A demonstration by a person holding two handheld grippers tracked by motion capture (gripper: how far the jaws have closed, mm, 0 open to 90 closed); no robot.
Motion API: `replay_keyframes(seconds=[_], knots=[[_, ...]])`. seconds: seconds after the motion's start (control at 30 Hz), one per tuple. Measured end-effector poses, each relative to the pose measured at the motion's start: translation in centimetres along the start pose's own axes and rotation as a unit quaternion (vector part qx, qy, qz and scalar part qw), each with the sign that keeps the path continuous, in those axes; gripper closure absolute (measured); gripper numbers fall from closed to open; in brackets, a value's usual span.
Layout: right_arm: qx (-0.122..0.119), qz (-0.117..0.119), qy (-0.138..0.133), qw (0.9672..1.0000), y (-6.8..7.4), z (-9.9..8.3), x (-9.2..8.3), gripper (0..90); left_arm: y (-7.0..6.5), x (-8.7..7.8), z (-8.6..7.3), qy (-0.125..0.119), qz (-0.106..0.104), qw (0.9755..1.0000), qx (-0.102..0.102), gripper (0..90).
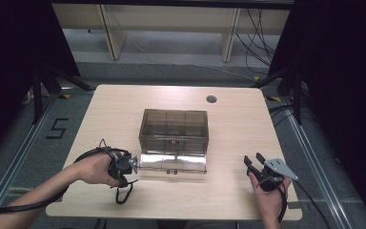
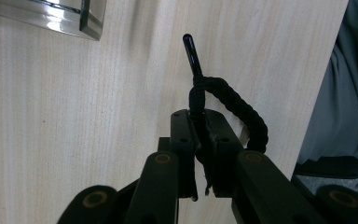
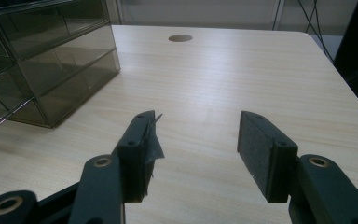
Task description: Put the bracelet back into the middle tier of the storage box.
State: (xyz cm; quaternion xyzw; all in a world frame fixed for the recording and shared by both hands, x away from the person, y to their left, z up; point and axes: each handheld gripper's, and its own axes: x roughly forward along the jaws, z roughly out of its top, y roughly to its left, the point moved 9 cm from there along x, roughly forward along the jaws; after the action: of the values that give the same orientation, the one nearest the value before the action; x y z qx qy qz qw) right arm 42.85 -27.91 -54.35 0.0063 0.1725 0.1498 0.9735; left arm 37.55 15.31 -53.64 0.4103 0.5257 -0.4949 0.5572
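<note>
- Nearest, the left gripper (image 2: 200,154) has its jaws clamped on a black braided cord (image 2: 242,105) over the table's near edge.
- The right gripper (image 1: 256,162) rests low at the near right, jaws apart with nothing between them.
- The pale wooden table (image 1: 238,129) bears a smoky clear drawer box (image 1: 174,129) mid-table, its lower drawer (image 1: 171,163) pulled out toward the left gripper.
- A cable hole (image 1: 211,99) sits near the far edge.
- Beyond lie grey floor (image 1: 171,52), wooden furniture legs and dark curtains.

Drawer box (image 1: 173,138) between both tongs
</note>
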Motion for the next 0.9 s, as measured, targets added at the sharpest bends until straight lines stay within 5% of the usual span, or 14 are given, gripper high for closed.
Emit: replay_keyframes(seconds=[0.13, 0.9], knots=[[-0.007, -0.015, 0.001, 0.9999, -0.2, 0.0, 0.0, 47.8, -0.1, -0.3, 0.1, 0.002, -0.001, 1.0, 0.001, 82.4], [-0.008, -0.012, 0.001, 0.9999, -0.3, 0.0, 0.1, 47.7, 0.6, -2.3, 1.6, -0.007, 0.006, 0.9999, 0.007, 82.4]])
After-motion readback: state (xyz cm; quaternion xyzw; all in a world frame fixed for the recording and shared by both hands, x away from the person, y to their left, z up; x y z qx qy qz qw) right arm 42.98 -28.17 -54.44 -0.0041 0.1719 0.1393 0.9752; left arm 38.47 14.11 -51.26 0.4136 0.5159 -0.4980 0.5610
